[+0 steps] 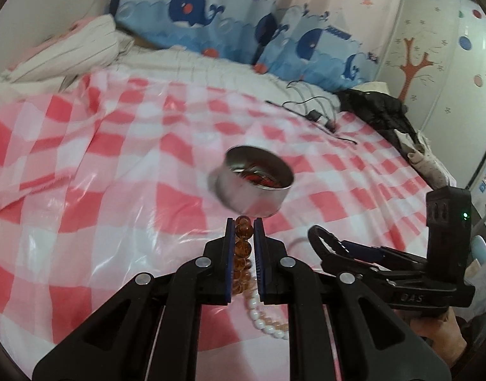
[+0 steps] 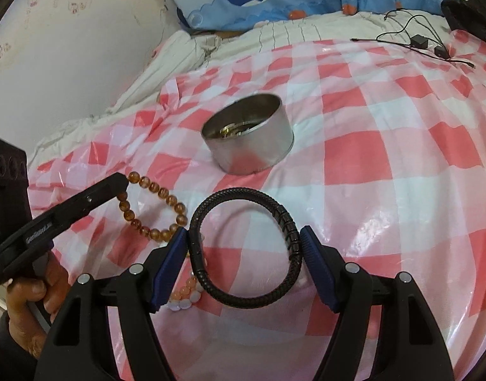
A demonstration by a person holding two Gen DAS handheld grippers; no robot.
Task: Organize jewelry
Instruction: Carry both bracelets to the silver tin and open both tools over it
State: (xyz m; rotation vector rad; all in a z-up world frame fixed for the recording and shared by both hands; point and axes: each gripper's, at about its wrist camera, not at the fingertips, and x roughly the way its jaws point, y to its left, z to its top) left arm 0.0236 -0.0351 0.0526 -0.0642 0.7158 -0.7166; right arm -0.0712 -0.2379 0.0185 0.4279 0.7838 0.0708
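Left gripper (image 1: 244,222): jaws clamped on amber bead bracelet (image 2: 154,209), lifted off the bed, near the tin.
Right gripper (image 2: 244,236): jaws pinching black braided bracelet (image 2: 243,247) across its loop.
Round metal tin (image 2: 247,136): on checked sheet (image 2: 386,158), some jewelry already inside.
White-and-pink bead string (image 2: 182,298): loose on bed.
Step, as judged: carrying pieces to tin. Next: bring amber beads over the rim, release

checked sheet (image 2: 386,158) lying spread over the bed, shining in places | whale pillows (image 1: 211,16) leaning at the head by the curtain | striped blanket (image 1: 84,44) bunching at the left | black cables (image 2: 417,43) trailing across the far edge | dark clothes (image 1: 379,108) sitting heaped near the tree-sticker wall (image 1: 414,66)
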